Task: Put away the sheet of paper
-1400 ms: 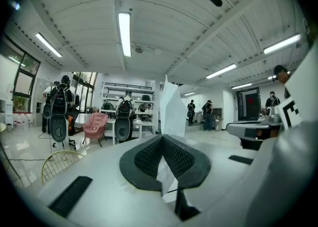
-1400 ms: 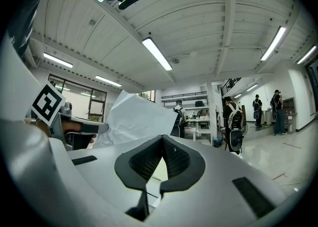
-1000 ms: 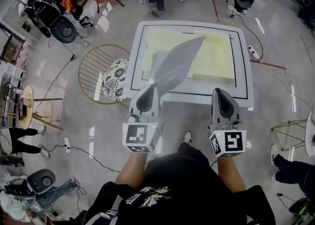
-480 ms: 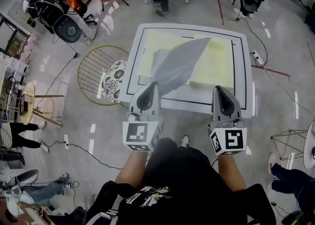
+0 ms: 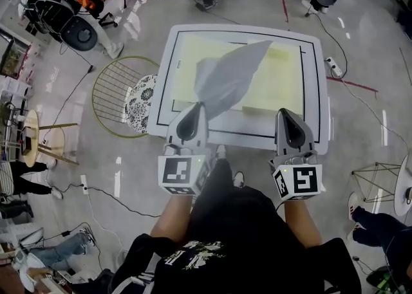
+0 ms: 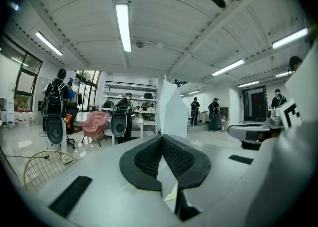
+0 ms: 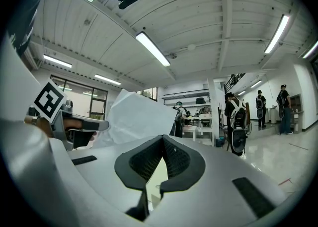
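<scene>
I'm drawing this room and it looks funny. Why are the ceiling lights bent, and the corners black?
Left gripper view and right gripper view: the wide-angle lens bends the ceiling lights and leaves black corners. Head view: glare streaks the shiny floor, and the sheet of paper looks grey, in shade against the bright table.

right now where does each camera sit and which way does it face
Head view: on the head, steeply down at table, paper, left hand-held gripper, right hand-held gripper, forearms.
Left gripper view: on the left one, facing outward and up at the ceiling; jaws shut on paper.
Right gripper view: on the right one, facing likewise; jaws shut, empty.
Shared: all show the paper.
</scene>
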A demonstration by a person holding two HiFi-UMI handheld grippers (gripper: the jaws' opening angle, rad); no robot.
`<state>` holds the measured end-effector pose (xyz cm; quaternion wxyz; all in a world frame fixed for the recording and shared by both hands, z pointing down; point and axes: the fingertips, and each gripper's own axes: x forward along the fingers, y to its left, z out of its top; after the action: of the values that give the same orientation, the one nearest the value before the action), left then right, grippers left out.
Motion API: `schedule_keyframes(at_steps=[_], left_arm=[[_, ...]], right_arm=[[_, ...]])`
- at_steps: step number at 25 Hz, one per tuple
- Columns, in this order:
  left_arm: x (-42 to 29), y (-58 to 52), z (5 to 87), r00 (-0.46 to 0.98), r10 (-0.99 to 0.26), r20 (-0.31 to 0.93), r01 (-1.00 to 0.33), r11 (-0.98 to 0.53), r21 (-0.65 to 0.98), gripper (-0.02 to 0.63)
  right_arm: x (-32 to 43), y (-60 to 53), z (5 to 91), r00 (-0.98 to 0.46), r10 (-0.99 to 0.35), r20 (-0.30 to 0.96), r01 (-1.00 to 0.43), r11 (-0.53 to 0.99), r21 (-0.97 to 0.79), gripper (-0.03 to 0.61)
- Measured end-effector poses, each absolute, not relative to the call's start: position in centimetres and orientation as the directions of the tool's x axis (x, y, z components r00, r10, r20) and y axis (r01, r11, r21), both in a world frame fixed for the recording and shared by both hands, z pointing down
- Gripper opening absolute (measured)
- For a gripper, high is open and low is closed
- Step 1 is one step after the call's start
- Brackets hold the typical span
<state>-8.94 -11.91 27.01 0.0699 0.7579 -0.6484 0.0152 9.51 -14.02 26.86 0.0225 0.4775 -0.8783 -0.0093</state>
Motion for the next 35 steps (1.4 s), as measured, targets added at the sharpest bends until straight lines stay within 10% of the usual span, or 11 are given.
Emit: schedule_keyframes(at_steps=[35], left_arm=[[-12.0, -27.0, 29.9, 0.387, -0.904, 0.182, -0.919, -0.361, 0.161, 0.002]], right_arm=[[5.2, -27.0, 30.2, -0.391, -0.910, 0.142, -0.916, 0.400, 0.039, 0.000]])
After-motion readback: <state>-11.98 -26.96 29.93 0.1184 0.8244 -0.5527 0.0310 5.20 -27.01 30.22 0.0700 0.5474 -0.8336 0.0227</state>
